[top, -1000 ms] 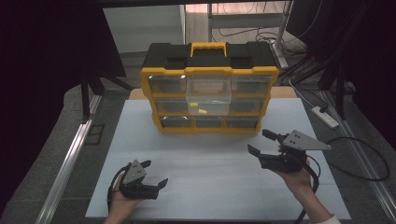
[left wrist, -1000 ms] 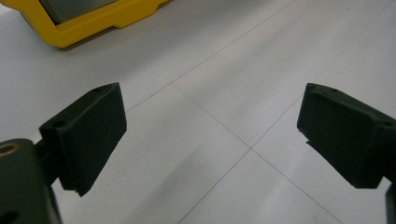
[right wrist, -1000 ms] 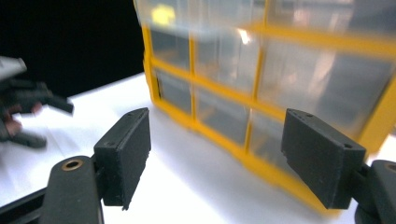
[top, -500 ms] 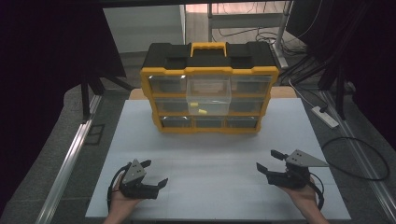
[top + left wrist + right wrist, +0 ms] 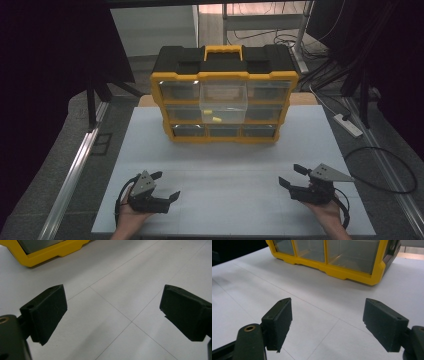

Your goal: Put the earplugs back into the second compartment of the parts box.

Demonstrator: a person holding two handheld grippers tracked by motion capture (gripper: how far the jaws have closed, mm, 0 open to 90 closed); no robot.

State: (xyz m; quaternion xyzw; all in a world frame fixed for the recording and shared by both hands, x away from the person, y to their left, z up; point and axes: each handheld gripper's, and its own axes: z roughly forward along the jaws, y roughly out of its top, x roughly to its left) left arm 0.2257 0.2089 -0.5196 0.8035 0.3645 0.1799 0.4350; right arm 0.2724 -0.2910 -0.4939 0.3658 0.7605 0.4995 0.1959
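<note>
From the high view, a yellow-and-black organiser (image 5: 224, 95) stands upright at the far middle of the white surface (image 5: 235, 170), its drawer fronts facing the person. The middle drawer (image 5: 223, 106) of the upper rows sticks out toward the near side, and small yellow pieces (image 5: 216, 119) lie in it. That drawer looks like the one in use. The left hand-held gripper (image 5: 160, 187) rests low at the near left, held in a hand, jaws wide and empty. The right hand-held gripper (image 5: 296, 176) sits at the near right, also wide and empty, pointing toward the organiser. Both are well apart from the organiser, one to each side of its front, which reads as a ready stance with a clear path to the drawers. A white power strip (image 5: 349, 125) lies off the surface at the far right.

In the left gripper view, the left hand-held gripper (image 5: 112, 312) has its two black pads spread wide over bare white surface, nothing between them. A corner of the organiser (image 5: 47, 252) shows at the far left, so this gripper aims past it rather than at a drawer.

In the right gripper view, the right hand-held gripper (image 5: 327, 322) is likewise wide and empty, low above the surface. The organiser (image 5: 337, 262) lies straight ahead, its bottom row of clear drawers in line, so this gripper seems the better placed to reach in.
</note>
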